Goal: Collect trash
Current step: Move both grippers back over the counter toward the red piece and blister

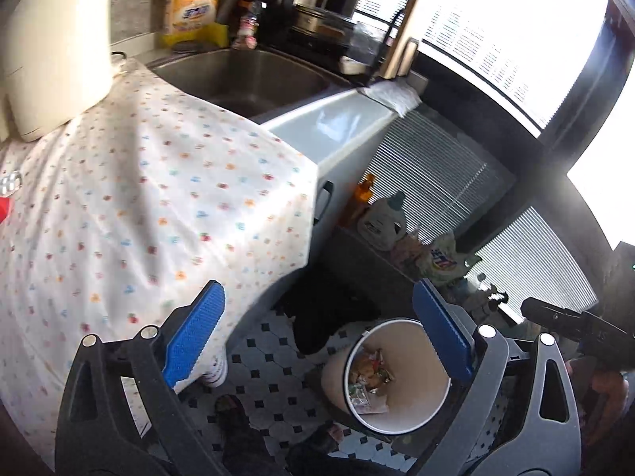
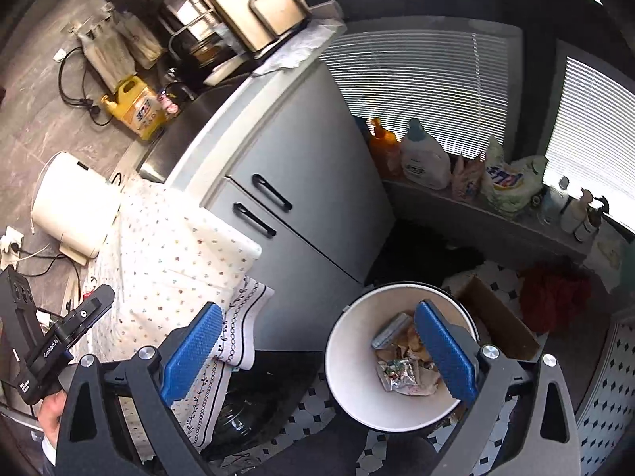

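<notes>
Both grippers: the left gripper (image 1: 317, 337) and the right gripper (image 2: 317, 353) hang above the kitchen floor with jaws spread wide and nothing between the blue pads.
Bin: a white waste bin (image 2: 349, 357) stands on the checked floor tiles (image 2: 607, 408), near the foot of the grey cabinet (image 2: 313, 198); the right gripper hovers almost directly over its mouth, the left one a little to the bin's left.
Trash: crumpled wrappers and scraps (image 2: 405, 365) lie at the bottom of the bin; the same heap (image 1: 371, 377) shows from the left wrist view.
Done so far: some rubbish is already collected, judging by the bin's contents.
Table: a flower-print cloth (image 1: 139, 198) covers the table to the left; a small red object (image 1: 4, 208) and a bit of foil-like shine (image 1: 10, 182) sit at its far left edge, too cut off to identify.
Left to do: possibly those edge items, if they are trash; most of the tabletop is out of view, so the remainder cannot be judged.
Beyond the bin: a cardboard box (image 2: 500, 317) lies just to its right, a red cloth (image 2: 555, 297) farther right.
Stage: likely between a drop and the next pickup.
</notes>
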{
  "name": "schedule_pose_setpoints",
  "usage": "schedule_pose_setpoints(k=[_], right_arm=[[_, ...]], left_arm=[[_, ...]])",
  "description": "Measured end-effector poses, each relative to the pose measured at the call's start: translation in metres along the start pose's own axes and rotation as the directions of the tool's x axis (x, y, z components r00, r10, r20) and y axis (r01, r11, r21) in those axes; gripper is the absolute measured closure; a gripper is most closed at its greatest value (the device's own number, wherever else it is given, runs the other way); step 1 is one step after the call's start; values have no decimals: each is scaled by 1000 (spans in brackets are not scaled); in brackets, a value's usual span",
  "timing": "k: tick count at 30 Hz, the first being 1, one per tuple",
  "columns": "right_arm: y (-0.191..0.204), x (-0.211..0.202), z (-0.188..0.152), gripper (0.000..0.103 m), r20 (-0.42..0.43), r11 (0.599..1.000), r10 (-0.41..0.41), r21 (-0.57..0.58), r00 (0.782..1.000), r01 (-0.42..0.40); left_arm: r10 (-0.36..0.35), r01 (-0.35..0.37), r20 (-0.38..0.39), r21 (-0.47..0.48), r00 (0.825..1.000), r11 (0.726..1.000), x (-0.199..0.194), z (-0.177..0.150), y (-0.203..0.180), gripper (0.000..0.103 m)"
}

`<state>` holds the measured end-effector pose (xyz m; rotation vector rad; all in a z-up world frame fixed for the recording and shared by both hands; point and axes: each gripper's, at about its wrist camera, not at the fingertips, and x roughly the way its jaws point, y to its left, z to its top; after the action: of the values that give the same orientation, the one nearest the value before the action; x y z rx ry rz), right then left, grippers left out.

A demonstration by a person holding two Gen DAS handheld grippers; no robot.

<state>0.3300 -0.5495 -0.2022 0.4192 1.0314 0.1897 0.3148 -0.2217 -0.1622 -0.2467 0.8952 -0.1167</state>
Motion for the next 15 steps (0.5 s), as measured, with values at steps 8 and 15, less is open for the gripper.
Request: schedule_pose_setpoints(k=[8, 15], right_arm=[[90, 25, 11, 8, -15, 992, 59, -109, 998, -60], [159, 46, 15, 8, -16, 978, 85, -192, 996, -87]], left_arm=[[158, -141, 90, -176, 983, 974, -44, 13, 110, 8], [262, -217, 126, -294, 957, 931, -75, 13, 194, 8]])
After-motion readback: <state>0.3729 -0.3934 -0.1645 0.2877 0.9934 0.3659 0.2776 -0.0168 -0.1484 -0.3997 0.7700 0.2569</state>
